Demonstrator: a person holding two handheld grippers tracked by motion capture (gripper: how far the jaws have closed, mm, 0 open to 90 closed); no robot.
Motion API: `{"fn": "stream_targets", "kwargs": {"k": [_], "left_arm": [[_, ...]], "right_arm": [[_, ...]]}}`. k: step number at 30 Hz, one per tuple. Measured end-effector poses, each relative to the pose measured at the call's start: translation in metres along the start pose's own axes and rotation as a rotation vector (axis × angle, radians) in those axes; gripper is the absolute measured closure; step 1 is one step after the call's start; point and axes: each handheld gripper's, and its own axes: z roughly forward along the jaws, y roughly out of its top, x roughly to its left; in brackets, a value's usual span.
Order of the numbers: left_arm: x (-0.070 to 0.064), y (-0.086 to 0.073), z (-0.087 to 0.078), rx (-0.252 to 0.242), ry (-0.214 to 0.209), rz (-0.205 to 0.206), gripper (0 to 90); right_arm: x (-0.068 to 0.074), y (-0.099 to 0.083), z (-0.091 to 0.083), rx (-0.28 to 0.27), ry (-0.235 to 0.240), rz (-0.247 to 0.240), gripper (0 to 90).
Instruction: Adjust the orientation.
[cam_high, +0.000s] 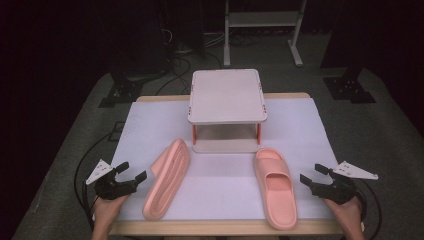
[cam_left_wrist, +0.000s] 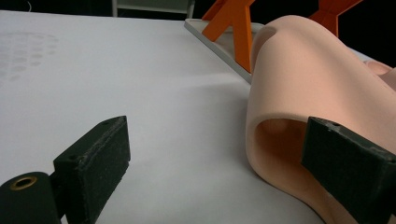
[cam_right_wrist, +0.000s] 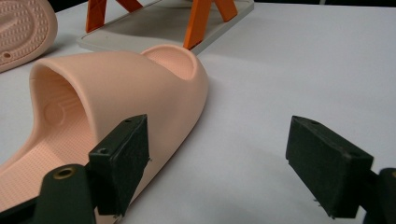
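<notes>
While both hands wait at the near edge, the left gripper (cam_high: 132, 173) sits at eight o'clock on the white table cover (cam_high: 220, 190), jaws spread wide and empty. Just at its three o'clock lies the left slipper (cam_high: 167, 178), tipped on its side with the ribbed sole showing; in the left gripper view its strap arch (cam_left_wrist: 299, 84) rises right by the jaw. Over at four o'clock the right gripper (cam_high: 310, 175) is likewise parted, holding nothing, with the right slipper (cam_high: 275, 187) flat and upright just beside it at nine o'clock. Between the two slippers runs a bare lane of cover. At twelve o'clock stands a small two-tier rack (cam_high: 227, 95) on orange legs (cam_right_wrist: 198, 23), both shelves bare. Beyond the table, grey floor (cam_high: 380, 130), cables and a dark room.
</notes>
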Motion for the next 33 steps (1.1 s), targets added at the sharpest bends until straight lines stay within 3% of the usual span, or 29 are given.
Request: {"fn": "stream_targets", "kwargs": {"k": [4, 8, 10, 13, 17, 27, 33], "left_arm": [[0.002, 0.001, -0.005, 0.020, -0.004, 0.001, 8.2], [0.000, -0.001, -0.008, 0.050, -0.011, 0.035, 8.4], [-0.003, -0.004, -0.006, 0.068, -0.023, 0.057, 14.0], [-0.006, -0.004, 0.002, 0.115, -0.037, 0.050, 14.8], [-0.010, -0.001, 0.016, 0.174, -0.054, 0.060, 24.4], [-0.018, 0.008, 0.041, 0.232, -0.111, 0.051, 40.6], [-0.025, 0.011, 0.052, 0.234, -0.135, 0.046, 48.0]], "right_arm": [[-0.002, 0.001, -0.001, -0.016, 0.001, 0.015, 20.8], [-0.003, 0.001, -0.002, -0.024, -0.001, 0.016, 20.6], [-0.003, 0.001, -0.003, -0.026, -0.002, 0.017, 20.6], [-0.002, 0.002, -0.002, -0.024, 0.000, 0.017, 20.5], [-0.001, 0.002, -0.002, -0.026, 0.002, 0.011, 20.4], [-0.001, 0.002, 0.000, -0.018, 0.006, 0.004, 20.4], [0.000, 0.002, 0.001, -0.016, 0.013, 0.000, 20.3]]}}
